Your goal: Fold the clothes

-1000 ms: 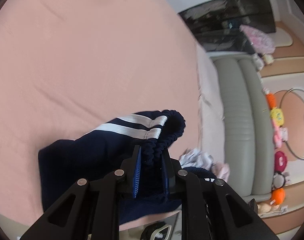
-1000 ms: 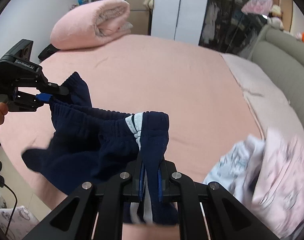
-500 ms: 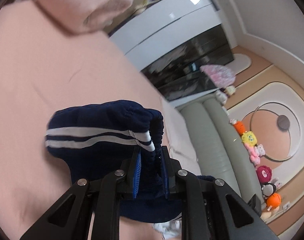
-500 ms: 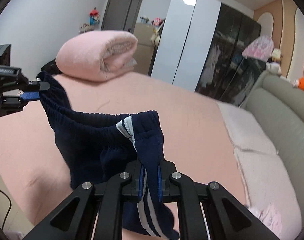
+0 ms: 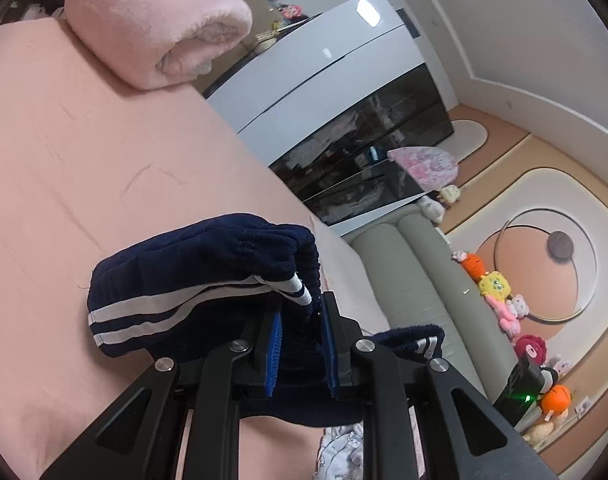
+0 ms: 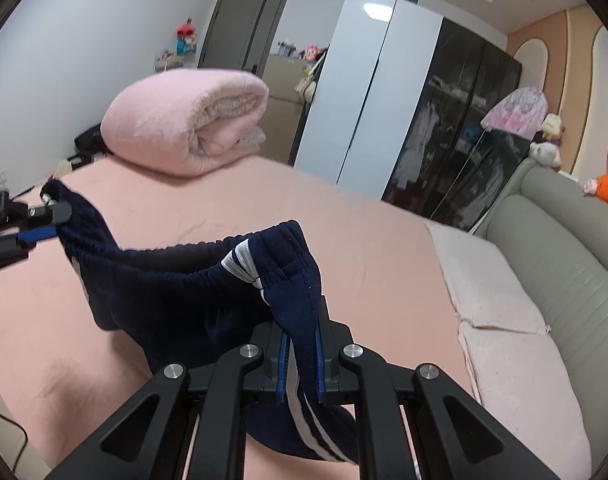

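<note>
While the navy shorts (image 6: 176, 292) hang above the pink bed (image 6: 384, 264), the left gripper (image 6: 50, 222) at the far left pinches one end of the waistband, its blue pads closed on the cloth. The waistband sags rightward to the right gripper (image 6: 300, 356), near centre, whose pads clamp the white-striped side. A rolled pink blanket (image 6: 184, 128) lies far behind.

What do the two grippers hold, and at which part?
Both hold the navy blue white-striped shorts at the elastic waistband: left gripper and right gripper on opposite sides.
</note>
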Demonstrator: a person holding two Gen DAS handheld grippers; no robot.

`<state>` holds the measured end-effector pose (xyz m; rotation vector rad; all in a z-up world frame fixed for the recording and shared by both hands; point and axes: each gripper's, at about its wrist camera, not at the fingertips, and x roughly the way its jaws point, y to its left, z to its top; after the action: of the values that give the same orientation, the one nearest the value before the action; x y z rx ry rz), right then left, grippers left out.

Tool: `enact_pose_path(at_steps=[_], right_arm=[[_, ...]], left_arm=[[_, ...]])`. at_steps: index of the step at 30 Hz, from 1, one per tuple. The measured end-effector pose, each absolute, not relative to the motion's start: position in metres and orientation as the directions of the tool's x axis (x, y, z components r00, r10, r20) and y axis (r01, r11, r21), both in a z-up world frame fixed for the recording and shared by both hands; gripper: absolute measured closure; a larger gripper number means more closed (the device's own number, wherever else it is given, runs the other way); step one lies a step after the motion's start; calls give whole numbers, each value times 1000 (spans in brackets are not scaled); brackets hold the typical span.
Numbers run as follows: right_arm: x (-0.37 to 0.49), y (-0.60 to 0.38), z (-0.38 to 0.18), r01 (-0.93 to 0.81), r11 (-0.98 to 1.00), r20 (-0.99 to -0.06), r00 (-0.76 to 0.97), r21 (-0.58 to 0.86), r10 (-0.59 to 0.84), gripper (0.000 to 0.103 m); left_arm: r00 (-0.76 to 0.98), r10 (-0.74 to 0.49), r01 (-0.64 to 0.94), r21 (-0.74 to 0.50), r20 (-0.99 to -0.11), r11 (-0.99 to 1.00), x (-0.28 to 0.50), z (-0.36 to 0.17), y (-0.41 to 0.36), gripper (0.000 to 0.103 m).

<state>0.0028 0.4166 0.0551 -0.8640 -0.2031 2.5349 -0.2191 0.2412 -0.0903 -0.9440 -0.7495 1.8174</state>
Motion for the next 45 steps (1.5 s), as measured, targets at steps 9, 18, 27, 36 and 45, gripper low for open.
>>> enact_pose_path(at_steps=[9,18,27,36,45], right_arm=[[41,415,9,-370,-908,-633,-658,-199,407,95],[77,401,-18,-355,-929,-688,-649,-104,325,95],[94,373,-49,-308,-948,-731,-629,-78,264,95],[108,350,-77,-274,-960,-766,-603,-63,223,95],[127,366,-103,-342,-939,-798,-577,42,174,95]], left_arm=[[-199,924,-274,-887,-326,-372,-203,-138,234,87],[-190,879,-300,-827,-437,-476,-165,-133,199,87],[-165,803,-263,-759,-573,-596,-142,-145,159,87],[-107,736,-134,-724,-668,-677,-134,-177,123,84],[-44,723,0,-723,-690,-691,-132,-220,111,35]])
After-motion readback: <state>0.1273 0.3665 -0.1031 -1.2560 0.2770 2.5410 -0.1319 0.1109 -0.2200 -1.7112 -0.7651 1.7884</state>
